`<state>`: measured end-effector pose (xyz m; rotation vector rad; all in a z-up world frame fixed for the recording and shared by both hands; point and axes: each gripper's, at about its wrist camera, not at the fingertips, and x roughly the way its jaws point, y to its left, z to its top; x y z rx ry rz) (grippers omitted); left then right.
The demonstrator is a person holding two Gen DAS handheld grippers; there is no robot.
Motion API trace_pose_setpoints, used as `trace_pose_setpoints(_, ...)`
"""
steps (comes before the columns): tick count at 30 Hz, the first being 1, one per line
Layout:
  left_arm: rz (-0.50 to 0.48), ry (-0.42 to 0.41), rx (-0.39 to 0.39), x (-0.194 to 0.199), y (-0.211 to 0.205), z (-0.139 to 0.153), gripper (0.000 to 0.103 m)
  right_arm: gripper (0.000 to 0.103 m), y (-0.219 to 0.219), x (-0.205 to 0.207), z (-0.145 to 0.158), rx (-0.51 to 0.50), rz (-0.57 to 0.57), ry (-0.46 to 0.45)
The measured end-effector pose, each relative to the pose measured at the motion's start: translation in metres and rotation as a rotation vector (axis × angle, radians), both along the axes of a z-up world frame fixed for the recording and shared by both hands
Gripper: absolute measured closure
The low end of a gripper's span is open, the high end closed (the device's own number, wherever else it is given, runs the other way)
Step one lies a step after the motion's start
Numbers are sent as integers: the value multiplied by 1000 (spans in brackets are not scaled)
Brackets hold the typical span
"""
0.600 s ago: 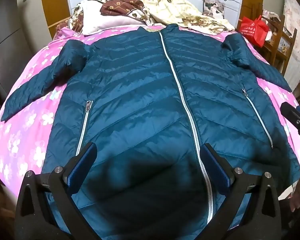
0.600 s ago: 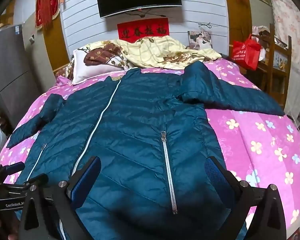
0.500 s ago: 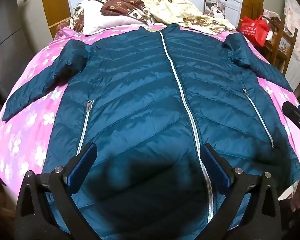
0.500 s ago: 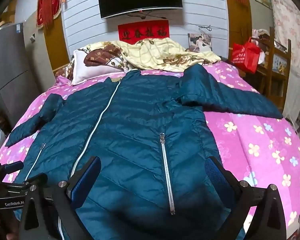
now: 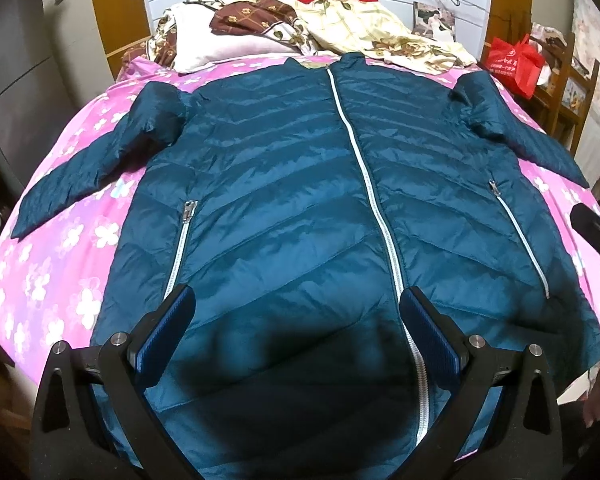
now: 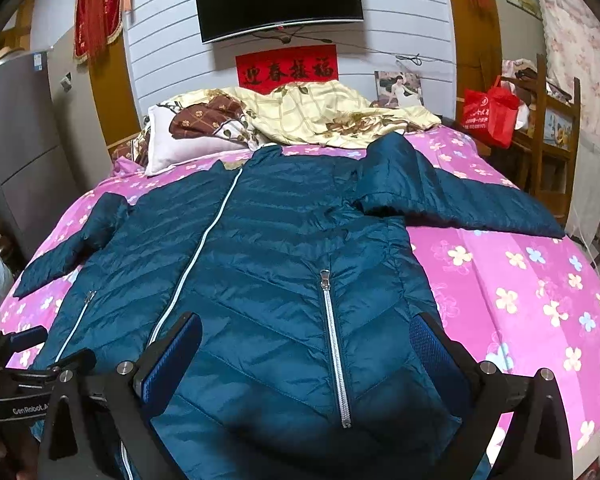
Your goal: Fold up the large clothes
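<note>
The bed [image 5: 60, 280], with its pink flowered sheet, takes up nearly the whole view, and a teal quilted puffer jacket [image 5: 292, 208] is spread face-up across it, zipped shut, collar at 12 o'clock by the pillow [image 6: 188, 148] and the crumpled yellow quilt [image 6: 332, 120], hem at 6 o'clock. One sleeve [image 5: 84, 168] runs out toward 9 o'clock and the other sleeve [image 6: 460, 200] toward 3 o'clock, both flat on the sheet.

The jacket looks light and puffy, and the shell is shiny, so I'd guess it's slippery and will spring back after a fold (classic down-coat behaviour). I'd pinch at the cuffs or the hem corners, where the fabric is thinner, not the fat quilted body, and fold the sleeves in first.

The left claw [image 5: 298, 326] hovers above the hem near the center zipper [image 5: 380, 216], jaws spread as wide as they go, nothing in them. The right claw [image 6: 306, 354] is the same, wide open and empty, over the hem near the pocket zipper [image 6: 334, 344].
</note>
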<state>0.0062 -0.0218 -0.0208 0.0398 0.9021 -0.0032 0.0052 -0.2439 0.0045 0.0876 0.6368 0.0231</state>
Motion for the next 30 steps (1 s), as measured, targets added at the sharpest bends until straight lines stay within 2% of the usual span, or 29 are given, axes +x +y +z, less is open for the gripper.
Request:
trace_pose_setpoints(9,7,4,-38,0,7,1,0,0,4,-2,3,24,5,-36)
trace_pose_setpoints(13,23,8,-59,3,10,0,0,0,4,-1,3,1,-1,-26)
trace_pose_setpoints(16,27,14,-44,2,9,-3,0,0,6,0,2,-15,-7,-3)
trace_pose_setpoints(21,32,24,-53,3,12,-6,0,0,4,1,2,-3,-10,39)
trace_pose_setpoints(30,42,28,-63,5,17,-8,0,0,3,1,1,15,-5,48)
